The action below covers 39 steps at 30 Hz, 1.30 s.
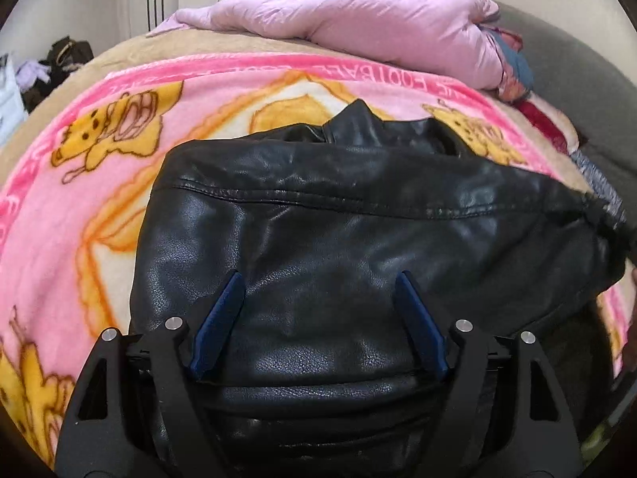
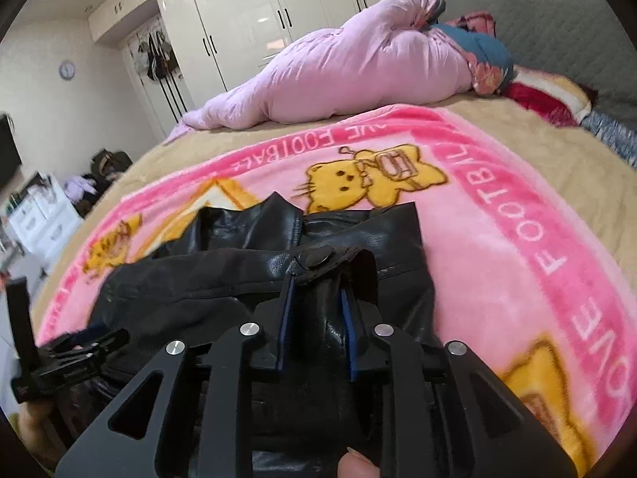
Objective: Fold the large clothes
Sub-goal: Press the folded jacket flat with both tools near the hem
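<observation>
My right claw (image 2: 316, 298) is clenched on a fold of the black leather jacket (image 2: 247, 279), just below its snap-button tab (image 2: 318, 259), while my left claw (image 1: 318, 290) hangs released, its blue pads (image 1: 217, 324) spread wide above the jacket's back panel. The jacket lies partly folded on a pink cartoon-cat blanket (image 2: 497, 215) spread over the bed (image 2: 549, 131). Beyond it a bunched lilac duvet (image 2: 338, 75) rests near the grey headboard (image 2: 557, 20), with white wardrobes (image 2: 258, 12) behind.
</observation>
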### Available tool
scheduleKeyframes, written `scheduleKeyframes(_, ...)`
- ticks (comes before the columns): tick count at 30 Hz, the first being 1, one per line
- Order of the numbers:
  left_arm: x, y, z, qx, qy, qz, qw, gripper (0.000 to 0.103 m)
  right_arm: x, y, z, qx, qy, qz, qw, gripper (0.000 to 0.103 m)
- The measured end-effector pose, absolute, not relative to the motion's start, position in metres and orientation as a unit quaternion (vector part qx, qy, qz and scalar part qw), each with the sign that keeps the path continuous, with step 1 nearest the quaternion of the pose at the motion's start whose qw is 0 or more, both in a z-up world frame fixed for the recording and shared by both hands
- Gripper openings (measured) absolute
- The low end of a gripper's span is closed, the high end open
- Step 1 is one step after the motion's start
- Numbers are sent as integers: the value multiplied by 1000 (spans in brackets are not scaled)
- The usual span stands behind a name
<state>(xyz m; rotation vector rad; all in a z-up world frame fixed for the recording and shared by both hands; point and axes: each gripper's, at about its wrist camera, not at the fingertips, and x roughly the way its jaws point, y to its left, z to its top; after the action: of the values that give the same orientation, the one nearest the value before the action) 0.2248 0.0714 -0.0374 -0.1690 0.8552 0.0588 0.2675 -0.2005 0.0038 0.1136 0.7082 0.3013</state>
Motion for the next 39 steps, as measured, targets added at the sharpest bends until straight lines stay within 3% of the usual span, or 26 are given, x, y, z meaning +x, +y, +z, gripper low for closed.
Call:
scheduleKeyframes(5,225,68,-43,-67,414,32,907,74,272,-200,-9,22,365,104,925,38)
scheduleKeyframes(8,225,68,-43,-70,413,31,908,74,269,-210,-8,34,361,88,928,42)
scheduleKeyframes(16,208,76,-23,-137,396,1,908,75,256,-209,11,70,317,142,935,42)
scheduleKeyframes(19,204,62,-23,-115,411,-11,904,75,259,-189,13,54,320,158,933,42)
scheduleKeyframes(24,203,40,-41,-46,437,12,898,76,275,-164,-5,13,369,145,918,42)
scheduleKeyframes(29,203,43,-47,-49,439,9,897,77,291,-180,-37,60,444,135,884,41)
scheduleKeyframes(35,203,44,-48,-51,435,6,899,77,289,-177,-43,63,446,134,883,41)
scheduleKeyframes(37,202,47,-45,-60,432,1,900,78,285,-177,-40,65,437,137,887,42)
scheduleKeyframes(39,201,49,-42,-69,430,-4,900,79,279,-180,-31,71,422,148,892,52)
